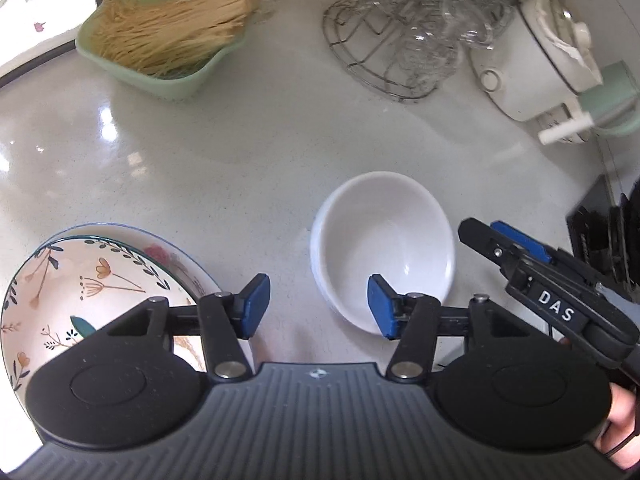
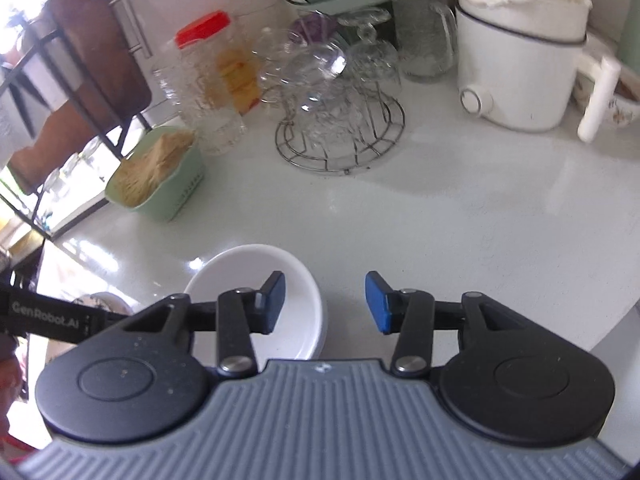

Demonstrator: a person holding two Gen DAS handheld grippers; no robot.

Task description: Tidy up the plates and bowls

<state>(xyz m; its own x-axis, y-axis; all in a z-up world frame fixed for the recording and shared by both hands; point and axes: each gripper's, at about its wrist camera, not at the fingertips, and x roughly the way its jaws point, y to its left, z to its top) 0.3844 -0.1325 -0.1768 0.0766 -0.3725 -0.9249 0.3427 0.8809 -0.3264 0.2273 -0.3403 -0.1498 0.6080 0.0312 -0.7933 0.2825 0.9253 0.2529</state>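
Observation:
A white bowl point(image 1: 384, 240), which looks nested in a second one, stands on the pale counter point(image 1: 240, 152). My left gripper point(image 1: 319, 306) is open and straddles the bowl's left rim, one blue pad over the inside and the other outside, neither pressing. My right gripper point(image 2: 326, 304) is open too and straddles the right rim of the same bowl point(image 2: 240, 276). It also shows from the side in the left wrist view as the right gripper point(image 1: 486, 232), by the bowl's right edge. A floral plate point(image 1: 80, 284) lies on another plate at the lower left.
At the back stand a green dish of dry noodles point(image 1: 160, 40), a wire rack of glasses point(image 1: 400, 40), a white electric pot point(image 1: 536, 64) and a green mug point(image 1: 612, 92). A red-lidded jar point(image 2: 204, 80) is behind the rack. A dark object point(image 1: 600, 224) sits at the right edge.

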